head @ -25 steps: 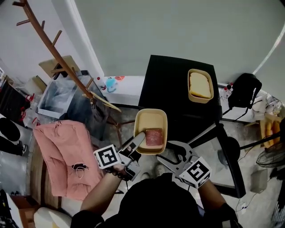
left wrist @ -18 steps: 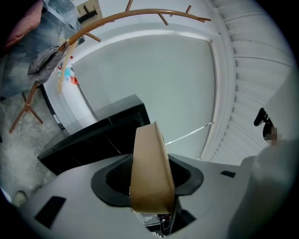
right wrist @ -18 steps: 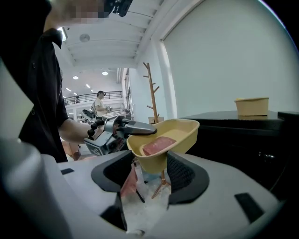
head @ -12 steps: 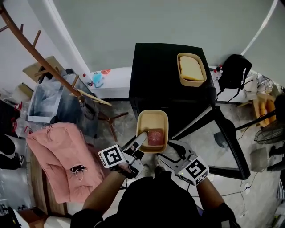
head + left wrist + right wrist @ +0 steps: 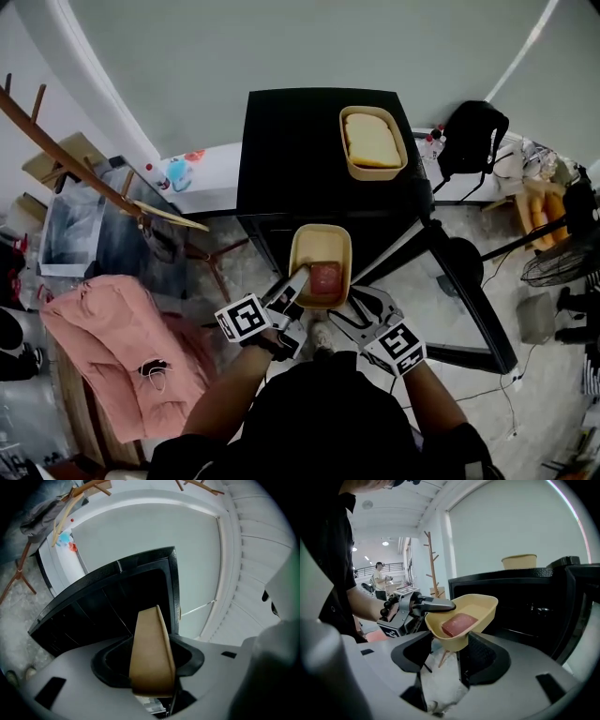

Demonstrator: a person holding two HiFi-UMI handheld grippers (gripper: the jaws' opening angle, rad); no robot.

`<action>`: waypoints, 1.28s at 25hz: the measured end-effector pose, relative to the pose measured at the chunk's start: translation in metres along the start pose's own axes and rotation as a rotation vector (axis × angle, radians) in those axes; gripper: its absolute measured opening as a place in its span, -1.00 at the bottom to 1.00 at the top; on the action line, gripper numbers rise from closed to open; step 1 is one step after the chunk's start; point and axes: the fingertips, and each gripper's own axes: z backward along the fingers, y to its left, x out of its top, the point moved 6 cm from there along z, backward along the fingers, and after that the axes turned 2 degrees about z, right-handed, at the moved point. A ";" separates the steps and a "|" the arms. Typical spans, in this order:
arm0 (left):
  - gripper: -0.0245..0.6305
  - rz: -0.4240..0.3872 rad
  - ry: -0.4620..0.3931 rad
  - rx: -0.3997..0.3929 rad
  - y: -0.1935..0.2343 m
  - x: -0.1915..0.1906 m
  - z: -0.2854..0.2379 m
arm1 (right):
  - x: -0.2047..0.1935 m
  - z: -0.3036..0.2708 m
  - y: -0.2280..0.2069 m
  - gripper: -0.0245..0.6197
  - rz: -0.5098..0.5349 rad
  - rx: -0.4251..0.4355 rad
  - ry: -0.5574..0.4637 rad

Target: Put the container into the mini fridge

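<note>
A yellow container with a red block in it hangs level in front of the black mini fridge. My left gripper is shut on the container's near left rim; in the left gripper view the wall stands edge-on between the jaws of that gripper. My right gripper is open just under the container's near end. In the right gripper view the container sits above the wide jaws of the right gripper. The fridge's glass door stands open to the right.
A second yellow container rests on top of the fridge. A wooden coat rack and a pink cloth are at the left. A black backpack and a fan are at the right.
The container, held in my left gripper, has shifted from the fridge's front left corner to the middle of its open front. The right gripper stays below it.
</note>
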 end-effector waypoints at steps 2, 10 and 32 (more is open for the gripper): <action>-0.31 0.008 -0.001 0.011 0.006 -0.001 -0.010 | -0.004 -0.002 -0.011 -0.12 -0.005 -0.009 0.013; -0.31 0.089 0.001 0.025 0.029 -0.007 -0.041 | -0.019 -0.012 -0.041 -0.12 -0.023 -0.051 0.044; -0.28 0.138 -0.059 0.075 0.055 0.031 -0.094 | -0.006 -0.051 -0.099 -0.12 0.017 -0.117 0.028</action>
